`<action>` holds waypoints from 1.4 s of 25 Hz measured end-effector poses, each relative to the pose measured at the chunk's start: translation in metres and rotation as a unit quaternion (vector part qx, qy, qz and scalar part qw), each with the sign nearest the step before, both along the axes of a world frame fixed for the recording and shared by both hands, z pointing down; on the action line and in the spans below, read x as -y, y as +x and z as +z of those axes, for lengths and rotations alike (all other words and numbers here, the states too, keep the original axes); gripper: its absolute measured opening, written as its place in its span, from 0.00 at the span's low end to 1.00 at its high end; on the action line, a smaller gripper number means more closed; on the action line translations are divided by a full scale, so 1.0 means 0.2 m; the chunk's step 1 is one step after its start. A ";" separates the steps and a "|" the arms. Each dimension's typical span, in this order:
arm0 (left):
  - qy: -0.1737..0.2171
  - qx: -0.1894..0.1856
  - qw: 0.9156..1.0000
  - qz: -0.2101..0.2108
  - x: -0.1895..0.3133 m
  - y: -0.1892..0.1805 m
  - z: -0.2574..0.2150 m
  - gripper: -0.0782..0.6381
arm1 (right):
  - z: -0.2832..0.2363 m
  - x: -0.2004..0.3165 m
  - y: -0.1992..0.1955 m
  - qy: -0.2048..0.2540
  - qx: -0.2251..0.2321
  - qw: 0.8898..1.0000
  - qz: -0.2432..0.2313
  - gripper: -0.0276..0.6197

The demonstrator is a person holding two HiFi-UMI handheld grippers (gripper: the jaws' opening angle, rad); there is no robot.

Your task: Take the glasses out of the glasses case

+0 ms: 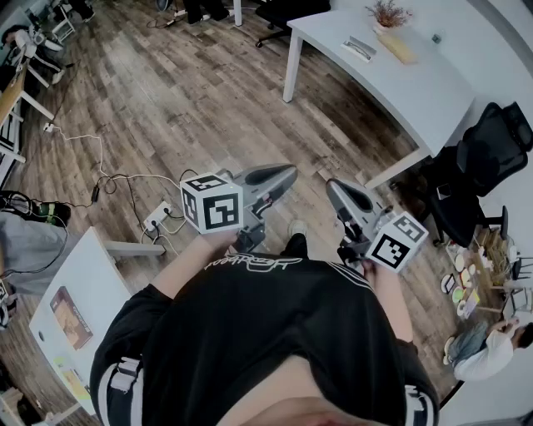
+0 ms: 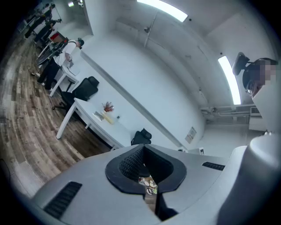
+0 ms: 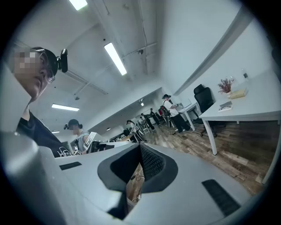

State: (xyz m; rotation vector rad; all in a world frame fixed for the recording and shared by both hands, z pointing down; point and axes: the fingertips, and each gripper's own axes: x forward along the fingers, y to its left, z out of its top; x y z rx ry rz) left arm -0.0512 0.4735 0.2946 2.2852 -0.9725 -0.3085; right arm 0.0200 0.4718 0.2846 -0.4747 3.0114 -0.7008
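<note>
I see no glasses and no case that I can tell for sure. A small flat grey thing (image 1: 360, 47) lies on the far white table (image 1: 416, 87), beside a tan box (image 1: 398, 47) and a potted plant (image 1: 389, 13). Both grippers are held close to the person's chest, pointing out over the wooden floor, far from that table. The left gripper (image 1: 281, 175) is shut with nothing between its jaws, which meet at the tips (image 2: 144, 149). The right gripper (image 1: 340, 191) is likewise shut and holds nothing (image 3: 140, 147).
A black office chair (image 1: 487, 154) stands right of the far table. Cables and a power strip (image 1: 158, 218) lie on the floor at left. A small white table (image 1: 71, 312) is at lower left. Another person (image 1: 491, 349) sits at lower right.
</note>
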 end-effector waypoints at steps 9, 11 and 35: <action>0.002 0.000 1.000 -0.007 0.00 -0.04 -0.01 0.12 | -0.01 -0.01 -0.02 0.005 0.001 1.000 0.000 0.05; 0.004 0.002 1.000 -0.006 0.00 -0.04 -0.02 0.12 | -0.02 -0.01 -0.02 0.007 0.005 1.000 -0.001 0.05; 0.007 0.006 1.000 0.003 0.31 0.01 0.01 0.12 | 0.04 0.35 0.04 -0.020 0.038 0.999 0.013 0.06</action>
